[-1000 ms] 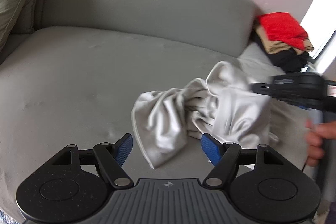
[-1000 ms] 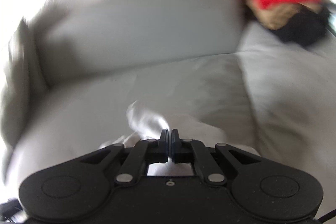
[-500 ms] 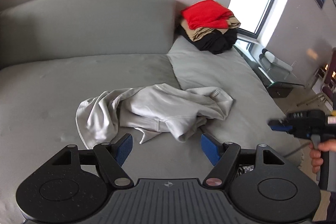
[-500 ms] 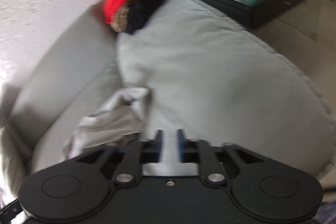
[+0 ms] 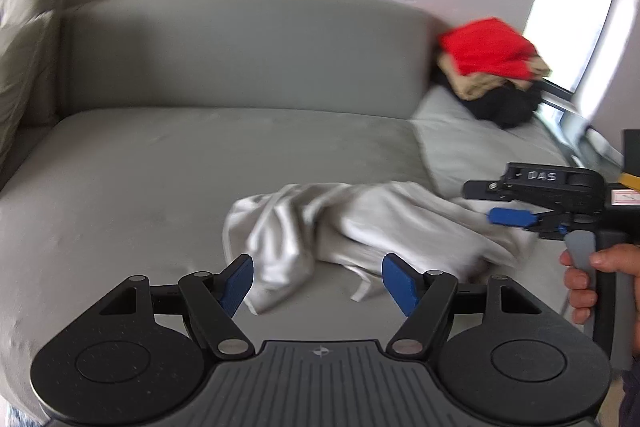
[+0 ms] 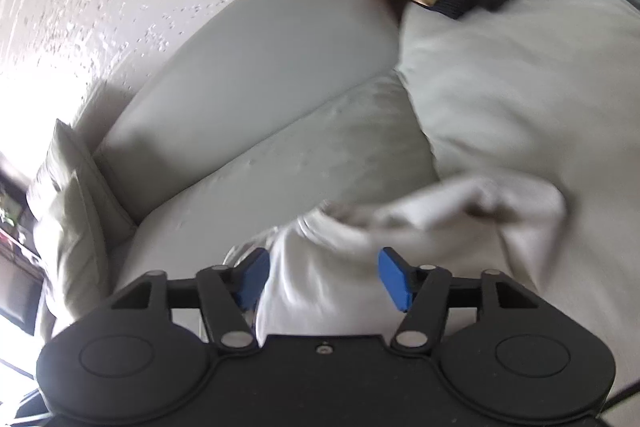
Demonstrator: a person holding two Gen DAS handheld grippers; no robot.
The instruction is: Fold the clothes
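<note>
A crumpled pale grey garment (image 5: 360,227) lies in a heap on the grey sofa seat (image 5: 160,167). My left gripper (image 5: 318,285) hovers just in front of the heap, open, with nothing pressed between its blue pads. My right gripper (image 6: 322,277) hangs over the same garment (image 6: 400,247). Its jaws are opening, and the cloth lies below and between the pads without being pinched. In the left wrist view the right gripper (image 5: 508,217) comes in from the right edge above the garment's right end, held by a hand (image 5: 592,279).
A pile of folded clothes (image 5: 492,67), red over tan over black, sits at the sofa's far right end by the backrest (image 5: 240,47). An olive cushion (image 5: 24,59) leans at the left. A window (image 5: 576,7) is on the right.
My right gripper went from shut to open and swung back over the garment, which now lies flatter on the seat. The left view panned across the sofa.
</note>
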